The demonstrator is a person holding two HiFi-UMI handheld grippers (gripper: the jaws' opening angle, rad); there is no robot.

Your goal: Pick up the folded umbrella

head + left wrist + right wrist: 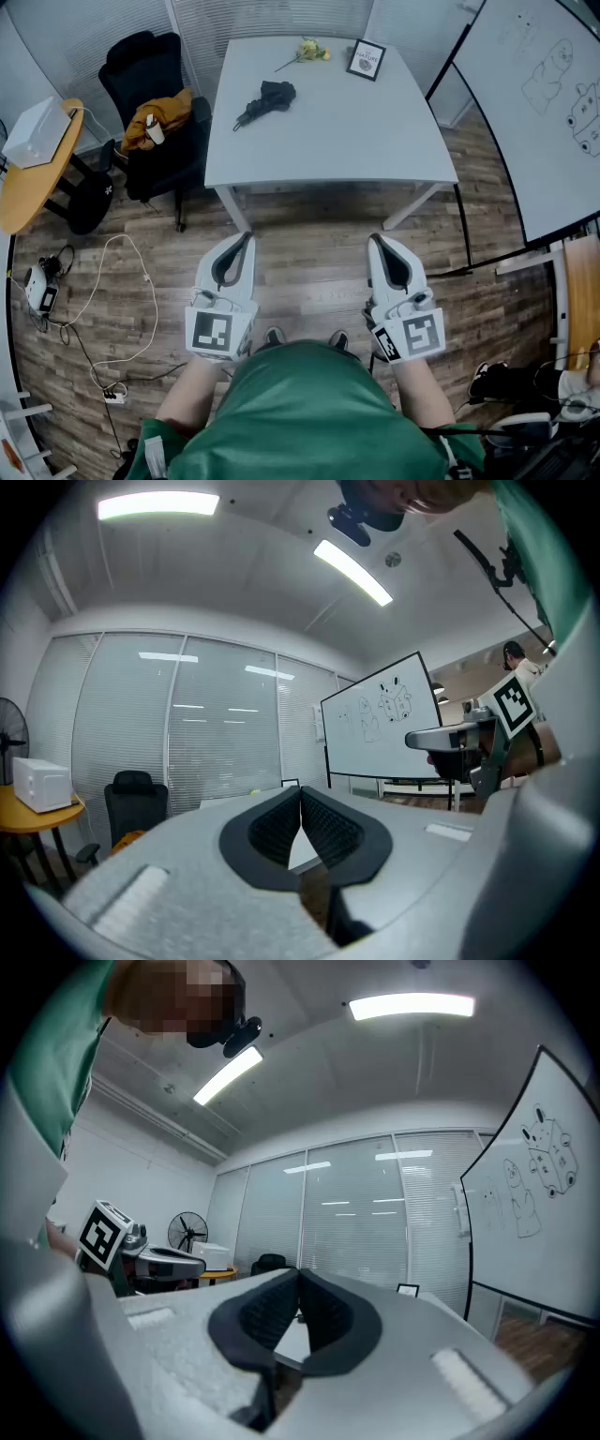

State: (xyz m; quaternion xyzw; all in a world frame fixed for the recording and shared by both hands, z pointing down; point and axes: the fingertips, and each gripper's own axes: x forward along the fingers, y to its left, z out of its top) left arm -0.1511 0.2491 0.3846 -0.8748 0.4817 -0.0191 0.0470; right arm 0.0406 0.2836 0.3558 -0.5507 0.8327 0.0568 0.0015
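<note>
Folded umbrella (265,99) lies on the tabletop (347,131), left of centre. The left tool (248,236) and right tool (375,237) are level over the floor (309,272), well short of it, with jaws together and empty.

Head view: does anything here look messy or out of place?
An orange garment lies crumpled on the black chair, and a white cable trails loosely across the floor. Nothing on the table looks spilled.

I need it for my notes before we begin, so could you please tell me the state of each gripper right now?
Left gripper: closed, jaws together, holding nothing.
Right gripper: closed, jaws together, holding nothing.
</note>
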